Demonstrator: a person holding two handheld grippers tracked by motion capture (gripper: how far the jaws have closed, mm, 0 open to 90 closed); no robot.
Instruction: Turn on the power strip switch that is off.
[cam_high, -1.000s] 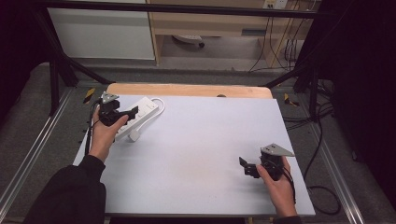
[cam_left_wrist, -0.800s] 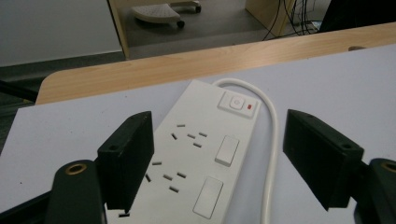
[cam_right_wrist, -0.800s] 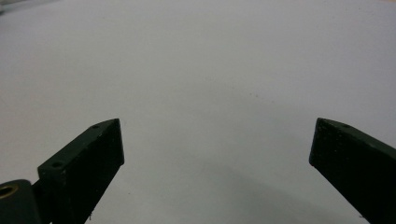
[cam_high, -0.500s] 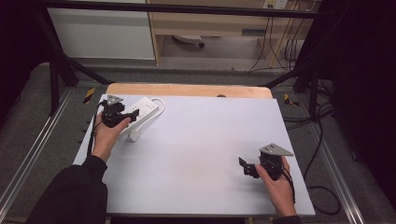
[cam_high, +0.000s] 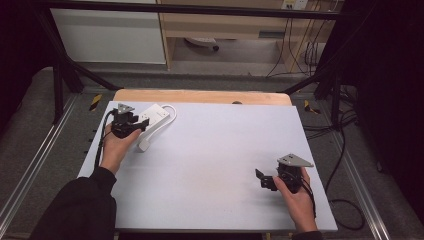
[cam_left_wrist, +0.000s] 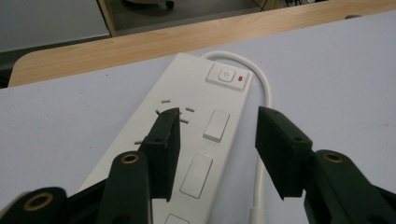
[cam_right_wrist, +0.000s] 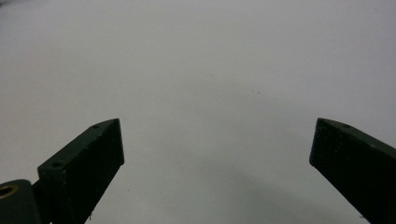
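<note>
Pale grey table (cam_high: 210, 165). Left gripper (cam_left_wrist: 217, 135) over white power strip (cam_left_wrist: 205, 126), jaws half-open, just been closing, astride its right edge, nothing clamped. Right gripper (cam_right_wrist: 217, 154) well apart, wide open, empty.

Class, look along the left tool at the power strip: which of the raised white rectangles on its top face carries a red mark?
The switch at the far end of the power strip, nearest the looping cable. It alone bears a power symbol and a small red indicator; the other rectangles are plain white covers.

Person wearing a black sleeve (cam_high: 75, 207); each hand carrying black tongs, left tongs (cam_left_wrist: 215, 135) and right tongs (cam_right_wrist: 217, 154), showing brass-coloured screws, grey three-cornered plates and trailing black cables.
</note>
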